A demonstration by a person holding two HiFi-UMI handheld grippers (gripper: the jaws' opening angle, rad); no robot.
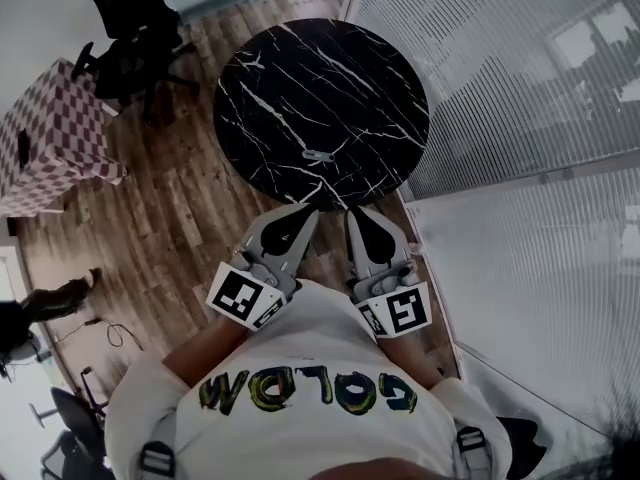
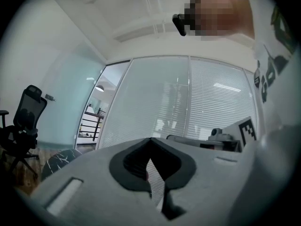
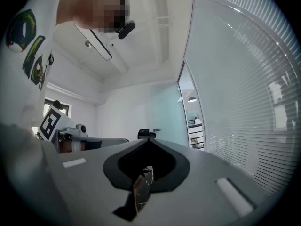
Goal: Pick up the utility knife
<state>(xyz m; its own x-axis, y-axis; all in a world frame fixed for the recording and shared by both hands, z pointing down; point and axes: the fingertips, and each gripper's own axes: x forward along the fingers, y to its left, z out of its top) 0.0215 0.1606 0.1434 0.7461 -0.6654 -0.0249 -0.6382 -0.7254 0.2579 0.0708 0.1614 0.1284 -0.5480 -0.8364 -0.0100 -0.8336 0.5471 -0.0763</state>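
The utility knife [image 1: 319,155], small and grey, lies near the front edge of the round black marble table [image 1: 300,78] in the head view. Both grippers are held side by side close to the person's chest, pointing level toward the table and short of its rim. My left gripper [image 1: 303,214] has its jaws together with nothing between them, and so does my right gripper [image 1: 358,215]. In the left gripper view the shut jaws [image 2: 151,140] fill the lower frame, with a sliver of the table [image 2: 59,161] at the left. The right gripper view shows its jaws [image 3: 148,140] closed the same way; the knife is hidden in both.
A glass wall with blinds [image 1: 520,98] runs along the right of the table. A checkered cloth-covered table [image 1: 50,138] and a black office chair [image 1: 130,28] stand at the left on the wood floor [image 1: 170,218]. A person's shoe [image 1: 60,296] shows at far left.
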